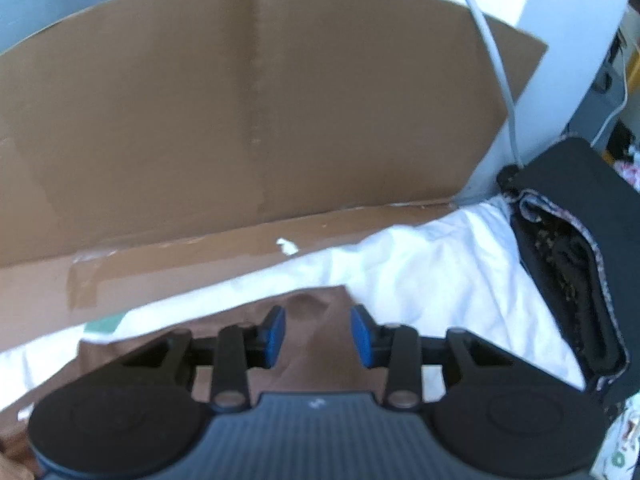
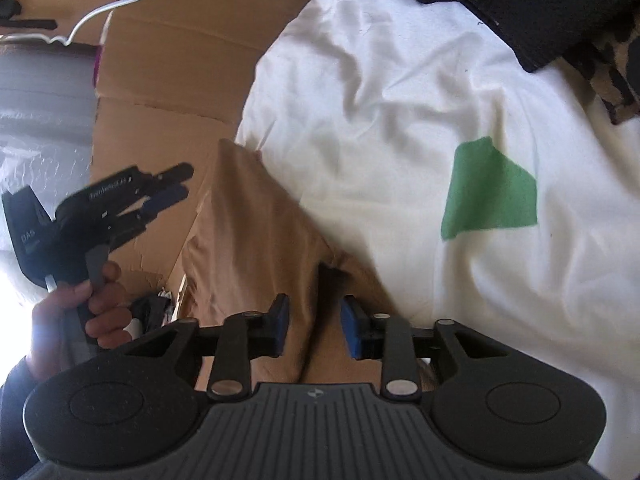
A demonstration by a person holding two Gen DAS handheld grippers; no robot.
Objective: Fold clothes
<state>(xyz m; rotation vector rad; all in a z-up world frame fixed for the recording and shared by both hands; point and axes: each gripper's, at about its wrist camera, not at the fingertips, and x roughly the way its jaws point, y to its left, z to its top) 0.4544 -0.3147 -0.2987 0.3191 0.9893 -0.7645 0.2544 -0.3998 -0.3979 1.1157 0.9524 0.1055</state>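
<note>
A tan-brown garment [image 2: 248, 220] lies in a long folded strip on a white sheet [image 2: 380, 100], one end toward the cardboard. In the right wrist view my right gripper [image 2: 316, 326] hovers over its near end, blue pads apart, cloth showing beneath the gap and not pinched. The left gripper [image 2: 180, 182] is at the left, held by a hand [image 2: 100, 300] off the garment's side, above cardboard. In the left wrist view the left gripper [image 1: 319, 334] stands open over a corner of the brown garment [image 1: 316, 308], with nothing between its pads.
A big flattened cardboard box [image 1: 240, 100] stands behind and left of the sheet. A black bag [image 1: 580, 260] lies open at the right. A white cable [image 1: 496, 60] hangs across the cardboard. A green patch [image 2: 490, 192] marks the sheet. Dark fabric [image 2: 520, 0] lies at the far edge.
</note>
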